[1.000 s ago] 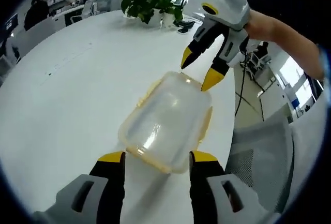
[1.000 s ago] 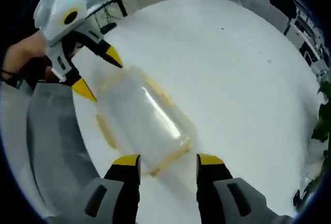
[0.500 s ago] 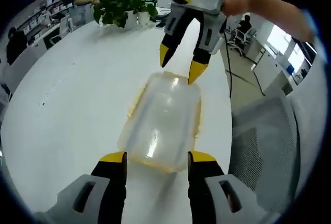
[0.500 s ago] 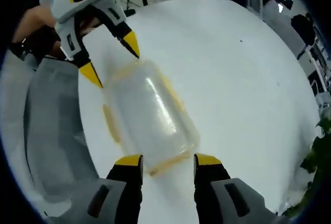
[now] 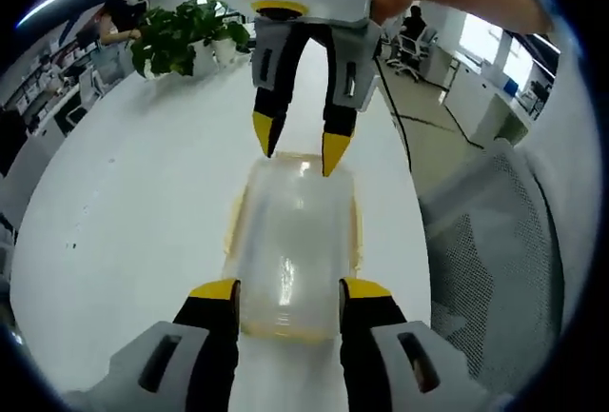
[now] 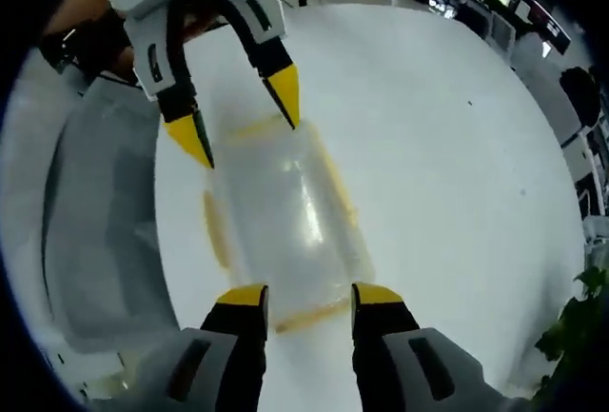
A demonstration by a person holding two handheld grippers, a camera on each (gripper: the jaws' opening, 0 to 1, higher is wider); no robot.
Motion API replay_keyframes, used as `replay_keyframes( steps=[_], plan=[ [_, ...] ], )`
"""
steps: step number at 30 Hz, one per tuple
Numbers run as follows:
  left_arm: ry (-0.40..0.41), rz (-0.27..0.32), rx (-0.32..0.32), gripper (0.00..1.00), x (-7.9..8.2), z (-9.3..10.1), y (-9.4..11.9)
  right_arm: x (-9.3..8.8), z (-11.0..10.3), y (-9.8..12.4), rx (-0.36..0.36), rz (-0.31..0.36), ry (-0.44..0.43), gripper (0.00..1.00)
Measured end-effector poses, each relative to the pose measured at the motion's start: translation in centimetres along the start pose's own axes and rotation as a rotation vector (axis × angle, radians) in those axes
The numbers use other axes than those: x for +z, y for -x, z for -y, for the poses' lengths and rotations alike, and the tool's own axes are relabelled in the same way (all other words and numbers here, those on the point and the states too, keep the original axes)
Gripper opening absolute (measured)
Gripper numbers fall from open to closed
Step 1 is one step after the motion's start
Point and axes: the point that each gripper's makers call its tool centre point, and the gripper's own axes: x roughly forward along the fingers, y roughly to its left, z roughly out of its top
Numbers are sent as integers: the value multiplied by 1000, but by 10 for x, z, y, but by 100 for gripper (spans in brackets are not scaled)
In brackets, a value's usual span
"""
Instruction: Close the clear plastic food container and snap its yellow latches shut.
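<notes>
Two tongs, both mine, one at each short end of a single container.

Item 1, clear plastic food container: lies flat on the white desk with its lid on top, near the desk edge where a grey mesh chair stands. In the right gripper view the same container runs lengthwise away from the camera.

Item 2, yellow latches: one along each long side and, plus one at the near short end in the right gripper view. They appear splayed outward, though I cannot tell for certain whether any is snapped.

Item 3, my left tongs: jaws apart, yellow tips straddling the near short end of the container, gripping nothing. From the right gripper view they come down at the far end, tips spread at the container's corners.

Item 4, my right tongs: jaws likewise released, tips either side of the near end latch. From the left gripper view they point down at the far end, tips at or just above the lid edge; contact not clear.

Item 5, potted green plant: far across the desk, well apart from the container.
</notes>
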Motion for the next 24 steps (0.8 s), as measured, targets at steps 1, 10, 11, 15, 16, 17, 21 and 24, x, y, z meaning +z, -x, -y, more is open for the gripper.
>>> replay_keyframes(
  steps=[1, 10, 11, 15, 16, 17, 21, 24],
  plan=[
    [0, 9, -3, 40, 2, 0, -1, 1, -1, 0, 1, 3, 11, 32],
    [-18, 28, -18, 39, 13, 4, -11, 16, -6, -7, 22, 26, 53, 30],
    [-16, 36, -22, 39, 15, 4, -12, 19, -7, -8, 25, 33, 57, 30],
    [11, 64, -21, 40, 24, 2, -15, 25, -10, -12, 34, 36, 71, 30],
    [14, 66, -22, 40, 25, 3, -16, 28, -11, -13, 40, 45, 70, 30],
    [14, 67, -23, 40, 26, 3, -16, 29, -12, -13, 41, 46, 72, 30],
    [20, 75, -27, 40, 31, 3, -19, 32, -13, -16, 48, 54, 78, 30],
    [14, 74, -30, 40, 32, 4, -21, 34, -13, -17, 50, 58, 81, 30]
  ],
)
